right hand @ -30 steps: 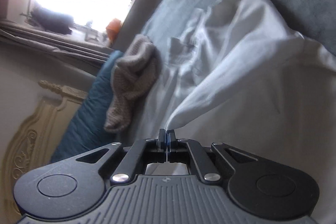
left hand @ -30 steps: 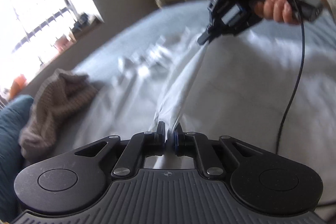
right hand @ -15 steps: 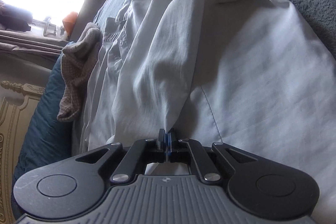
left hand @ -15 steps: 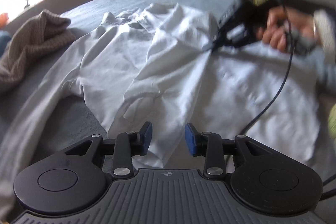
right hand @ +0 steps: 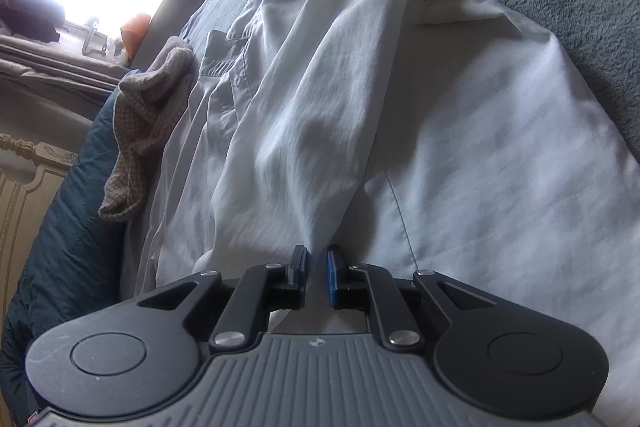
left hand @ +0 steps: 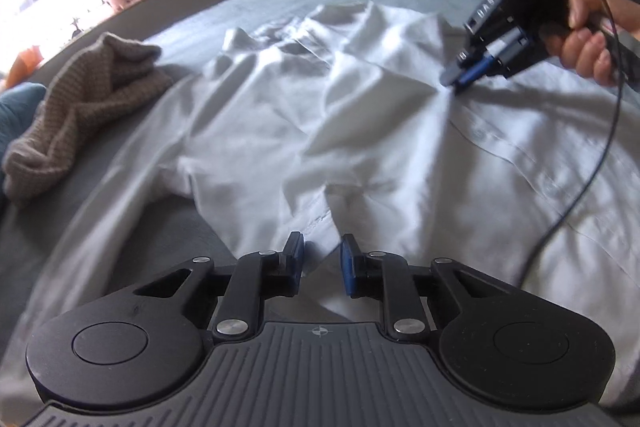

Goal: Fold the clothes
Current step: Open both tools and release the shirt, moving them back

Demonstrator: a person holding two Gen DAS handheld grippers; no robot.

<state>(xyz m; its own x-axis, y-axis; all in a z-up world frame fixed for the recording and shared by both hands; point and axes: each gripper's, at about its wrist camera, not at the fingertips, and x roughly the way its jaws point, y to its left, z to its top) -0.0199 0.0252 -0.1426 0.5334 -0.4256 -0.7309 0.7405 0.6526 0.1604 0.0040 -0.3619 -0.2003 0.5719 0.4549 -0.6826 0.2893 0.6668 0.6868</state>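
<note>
— Where's the shirt (left hand: 360, 131)?
— Spread across the bed (left hand: 248, 3), sweater (left hand: 80, 107) beside it.
— The claws?
— Left claw (left hand: 322, 265) gaping over the hem; right claw (right hand: 317, 273) slightly parted around a fold.

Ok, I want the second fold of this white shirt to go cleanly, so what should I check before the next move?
1. Left gripper free of cloth: ok, jaws open, nothing between them.
2. Right gripper released: ok, jaws slightly apart, though a shirt fold lies at the gap.
3. White shirt lying flat: not ok, the folded-over part is creased and bunched.
4. Brown knit garment clear of the shirt: cannot tell, it lies right at the sleeve.
5. Cable off the shirt: not ok, it hangs across the cloth.
</note>
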